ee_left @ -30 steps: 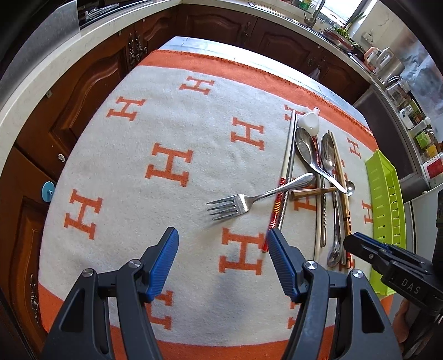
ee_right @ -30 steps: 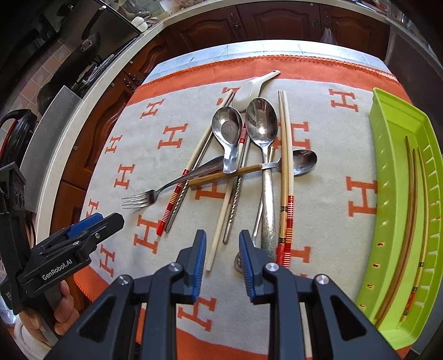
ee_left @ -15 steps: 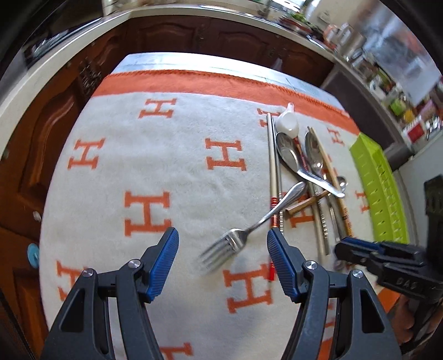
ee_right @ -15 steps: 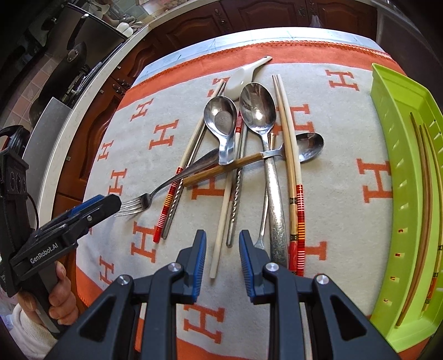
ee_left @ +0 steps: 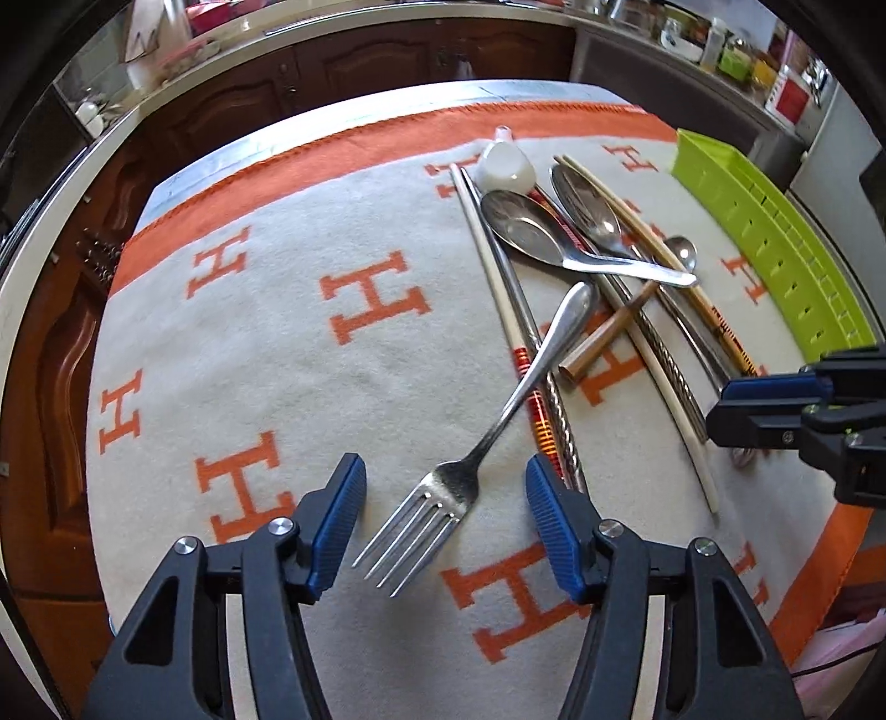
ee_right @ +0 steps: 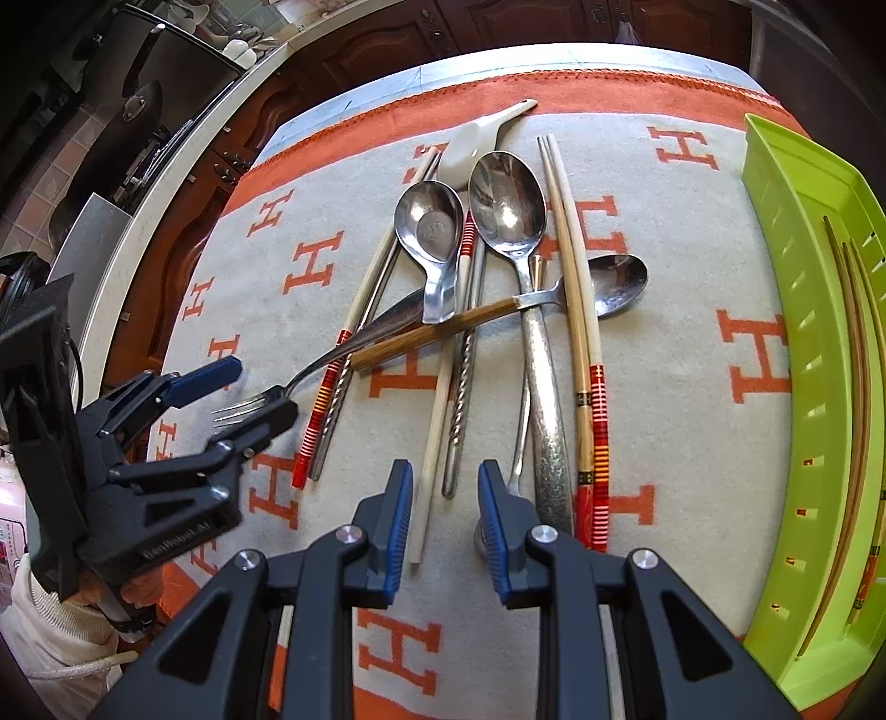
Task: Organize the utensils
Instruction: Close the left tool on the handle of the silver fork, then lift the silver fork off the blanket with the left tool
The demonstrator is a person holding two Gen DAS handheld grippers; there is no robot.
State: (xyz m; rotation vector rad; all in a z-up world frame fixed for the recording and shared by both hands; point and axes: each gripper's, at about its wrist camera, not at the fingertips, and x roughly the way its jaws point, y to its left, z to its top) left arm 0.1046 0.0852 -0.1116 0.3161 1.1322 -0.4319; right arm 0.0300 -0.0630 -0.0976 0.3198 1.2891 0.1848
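A steel fork (ee_left: 443,493) lies on the orange-and-white cloth, its tines between the pads of my open left gripper (ee_left: 446,512); the pads stand apart from it. Its handle runs up into a pile of spoons (ee_left: 526,232) and chopsticks (ee_left: 501,288). In the right wrist view the left gripper (ee_right: 243,396) straddles the fork's tines (ee_right: 238,412). My right gripper (ee_right: 446,518) is open, narrow, over the near ends of a pale chopstick (ee_right: 429,471) and a twisted metal one (ee_right: 462,410). The green tray (ee_right: 797,343) holds chopsticks (ee_right: 855,387).
A white ceramic spoon (ee_right: 476,144) lies at the pile's far end. A wooden-handled spoon (ee_right: 498,313) crosses the pile. The table's edges drop to dark wood cabinets (ee_left: 72,332); a counter with jars (ee_left: 720,44) runs behind. The right gripper shows in the left view (ee_left: 775,410).
My left gripper has swung right and moved in on the fork, so the tines now sit between its pads. My right gripper has edged forward over the chopstick ends.
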